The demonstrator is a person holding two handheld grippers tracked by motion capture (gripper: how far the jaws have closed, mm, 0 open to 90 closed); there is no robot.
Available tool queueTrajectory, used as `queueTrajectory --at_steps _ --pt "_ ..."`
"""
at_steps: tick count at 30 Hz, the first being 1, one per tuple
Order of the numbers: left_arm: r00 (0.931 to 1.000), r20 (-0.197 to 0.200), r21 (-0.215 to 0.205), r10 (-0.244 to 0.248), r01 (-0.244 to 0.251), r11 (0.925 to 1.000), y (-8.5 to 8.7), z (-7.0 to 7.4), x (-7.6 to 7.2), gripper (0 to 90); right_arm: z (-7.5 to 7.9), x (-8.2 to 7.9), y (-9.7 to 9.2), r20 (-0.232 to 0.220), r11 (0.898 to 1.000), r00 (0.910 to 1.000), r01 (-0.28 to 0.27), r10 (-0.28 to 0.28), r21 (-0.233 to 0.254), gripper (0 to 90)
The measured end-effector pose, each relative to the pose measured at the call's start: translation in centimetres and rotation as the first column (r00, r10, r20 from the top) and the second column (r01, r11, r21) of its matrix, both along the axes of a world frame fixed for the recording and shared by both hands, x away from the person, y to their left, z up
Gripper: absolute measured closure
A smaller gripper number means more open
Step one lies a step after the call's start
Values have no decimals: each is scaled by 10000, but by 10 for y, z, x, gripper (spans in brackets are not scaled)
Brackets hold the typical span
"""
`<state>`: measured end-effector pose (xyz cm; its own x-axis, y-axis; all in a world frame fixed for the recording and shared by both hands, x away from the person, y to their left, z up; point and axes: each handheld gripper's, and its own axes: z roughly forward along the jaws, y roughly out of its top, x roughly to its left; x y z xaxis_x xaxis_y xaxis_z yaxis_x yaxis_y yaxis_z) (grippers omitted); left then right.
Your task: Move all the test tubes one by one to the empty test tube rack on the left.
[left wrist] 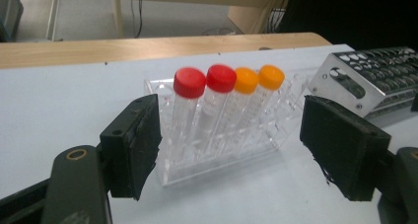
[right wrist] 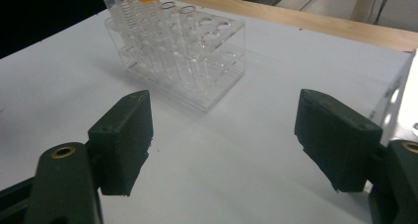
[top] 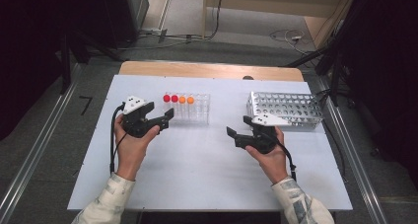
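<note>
Framing red-capped tubes (left wrist: 190,83), left fingers (left wrist: 138,145)

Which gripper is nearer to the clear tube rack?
Left. The left gripper sits just beside the clear tube rack, jaws open toward it; the right gripper is farther off, by the metal rack.

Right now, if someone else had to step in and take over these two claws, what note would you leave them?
Left claw: open, holding nothing, facing the capped tubes.
Right claw: open, holding nothing, beside the metal rack.
Things: two red-capped tubes and two orange-capped tubes stand in one row in the clear rack.
Done: no tube lifted out yet.
Left: probably grip a tube and carry it to the metal rack.
</note>
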<state>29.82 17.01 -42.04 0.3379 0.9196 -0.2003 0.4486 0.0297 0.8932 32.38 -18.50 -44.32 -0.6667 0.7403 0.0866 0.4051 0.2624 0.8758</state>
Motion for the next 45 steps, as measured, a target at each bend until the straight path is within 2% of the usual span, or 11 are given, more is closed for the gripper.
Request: queueTrajectory --at_steps 3,9,15,20,31,39,42,45 --pt "10000 -61 164 34 -33 9999 3 -5 -6 247 2 -2 -9 -14 9999 9999 131 -131 1 185" --pt "9998 -18 130 197 -197 9997 10 -12 -17 237 2 -8 -28 15 9990 9991 434 -434 50 178" --pt "9996 -66 -149 289 -290 9995 18 -18 -27 234 2 -14 -44 55 9978 9978 659 -659 35 177" --pt "9993 -77 -77 368 -368 9993 23 -24 -38 229 3 -21 -58 162 9959 9958 900 -902 83 176" --pt "9982 -312 -16 520 -521 9986 37 -34 -53 211 -3 -33 -89 60 9905 9905 1371 -1371 -92 173" --pt "9961 -356 -31 812 -814 9967 48 -40 -61 208 -7 -41 -116 65 9798 9801 1985 -1984 -239 172" --pt "9953 -332 14 914 -914 9958 52 -42 -65 208 -10 -45 -127 143 9721 9734 2293 -2289 -487 171" --pt "9942 -357 35 1015 -1015 9948 57 -44 -68 207 -12 -50 -138 97 9660 9673 2538 -2536 -487 171"
